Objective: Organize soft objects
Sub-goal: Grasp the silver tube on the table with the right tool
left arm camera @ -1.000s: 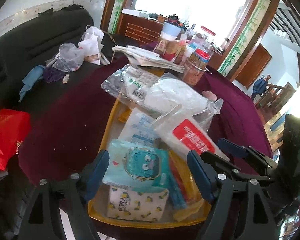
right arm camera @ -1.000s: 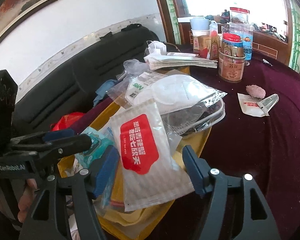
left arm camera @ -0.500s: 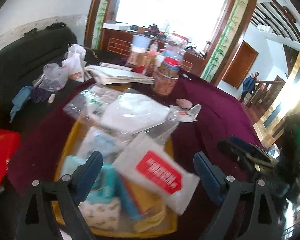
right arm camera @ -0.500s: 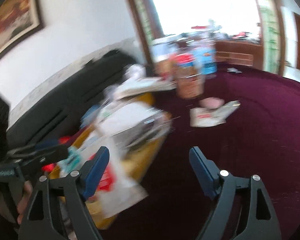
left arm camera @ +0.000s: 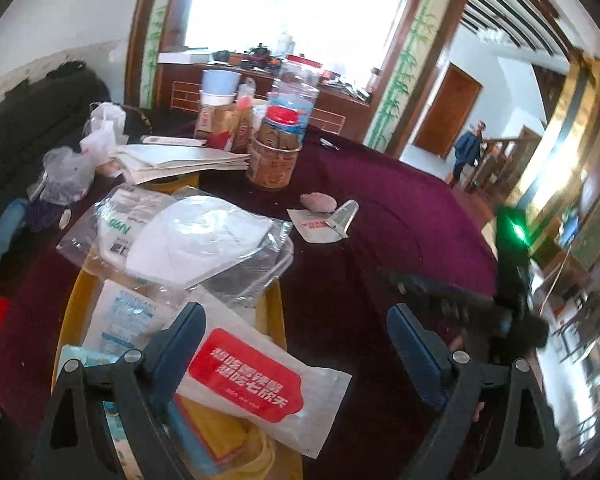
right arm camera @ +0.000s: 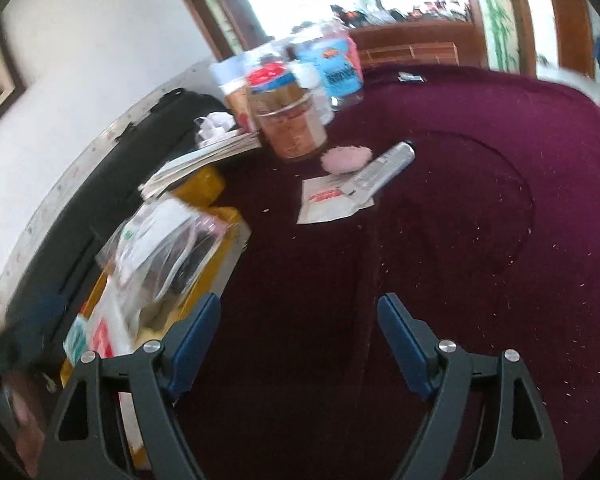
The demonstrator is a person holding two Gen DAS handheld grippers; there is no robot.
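Note:
A yellow tray (left arm camera: 71, 304) holds a pile of soft packs: a bagged white mask (left arm camera: 196, 236), a pale blue sachet (left arm camera: 128, 316) and a white packet with a red label (left arm camera: 256, 384) that overhangs the tray's right rim. My left gripper (left arm camera: 294, 320) is open above that rim; its left finger overlaps the packet without pressing it. My right gripper (right arm camera: 300, 308) is open over bare maroon cloth, right of the tray (right arm camera: 224, 216). Beyond it lie a pink puff (right arm camera: 346, 158), a small white sachet (right arm camera: 328, 200) and a silver wrapper (right arm camera: 384, 168).
At the table's far side stand a brown jar (left arm camera: 274, 160), a plastic bottle (left arm camera: 292, 108), cups and a stack of papers (left arm camera: 180, 160). A dark sofa (left arm camera: 16, 136) with bags runs along the left. The maroon cloth (right arm camera: 460, 240) spreads wide to the right.
Both views have swung right. The red-labelled packet, earlier between the right gripper's jaws, now lies on the tray's rim. The right gripper has moved off the tray, over bare cloth.

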